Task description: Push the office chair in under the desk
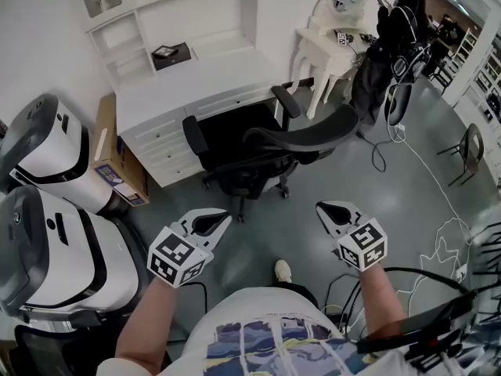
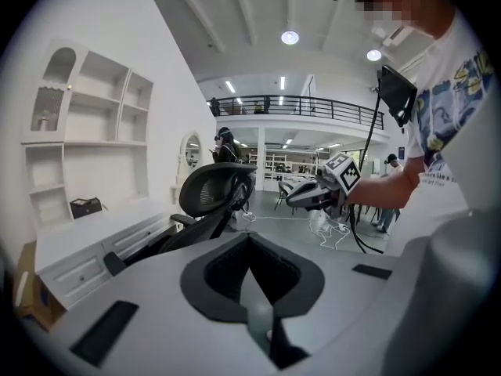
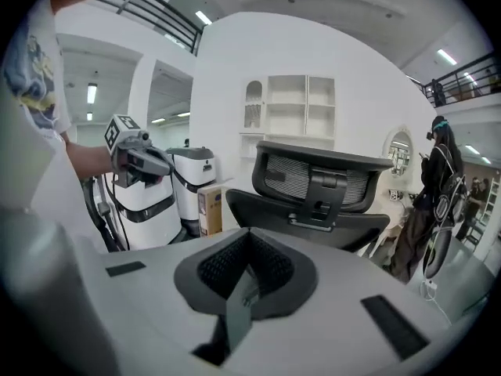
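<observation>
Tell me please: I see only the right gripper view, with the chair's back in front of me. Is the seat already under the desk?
Observer: Not fully. In the head view the office chair faces the desk with its seat at the dark opening, but its wheeled base stands on the floor in front of the desk.
Operator: I see the left gripper only from the side. Does it hold something?
Observer: No. The left gripper view shows the left gripper with its fingers shut and nothing between them.
</observation>
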`<state>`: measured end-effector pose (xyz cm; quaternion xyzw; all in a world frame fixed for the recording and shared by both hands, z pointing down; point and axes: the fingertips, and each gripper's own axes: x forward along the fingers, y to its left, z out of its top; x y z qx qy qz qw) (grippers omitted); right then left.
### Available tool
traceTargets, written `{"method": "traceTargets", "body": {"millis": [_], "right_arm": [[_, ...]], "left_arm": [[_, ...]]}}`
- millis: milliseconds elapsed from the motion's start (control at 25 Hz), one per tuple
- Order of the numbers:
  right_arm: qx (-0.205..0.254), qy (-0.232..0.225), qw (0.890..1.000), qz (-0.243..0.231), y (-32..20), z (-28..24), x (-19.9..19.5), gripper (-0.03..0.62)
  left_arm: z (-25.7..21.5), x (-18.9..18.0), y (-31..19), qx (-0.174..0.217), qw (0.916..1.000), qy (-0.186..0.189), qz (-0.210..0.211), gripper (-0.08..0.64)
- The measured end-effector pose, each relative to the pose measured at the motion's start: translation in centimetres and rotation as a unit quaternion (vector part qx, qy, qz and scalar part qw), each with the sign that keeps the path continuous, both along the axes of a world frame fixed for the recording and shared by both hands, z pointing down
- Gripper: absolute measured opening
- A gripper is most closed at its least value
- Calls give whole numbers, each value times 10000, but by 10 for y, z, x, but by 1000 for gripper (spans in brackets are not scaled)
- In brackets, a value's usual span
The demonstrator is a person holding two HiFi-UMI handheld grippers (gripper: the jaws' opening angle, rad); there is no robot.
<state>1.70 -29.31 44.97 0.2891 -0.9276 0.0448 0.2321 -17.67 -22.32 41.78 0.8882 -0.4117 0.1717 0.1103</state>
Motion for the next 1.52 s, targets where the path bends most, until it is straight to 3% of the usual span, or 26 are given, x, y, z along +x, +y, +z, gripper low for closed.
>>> {"method": "traceTargets", "body": {"millis": [240, 640, 1520], "right_arm": [[-226, -307, 9992, 72, 50, 5, -17, 25], [-245, -416, 9988, -50, 113, 3, -41, 26], [-138, -558, 9977, -348, 160, -13, -69, 25]], "left_arm": [[-5, 6, 42, 43, 9996, 228, 130, 14], [-10, 13, 93, 88, 9984, 457, 334, 14], [-9, 8, 136, 129, 9978, 572, 321, 14]]}}
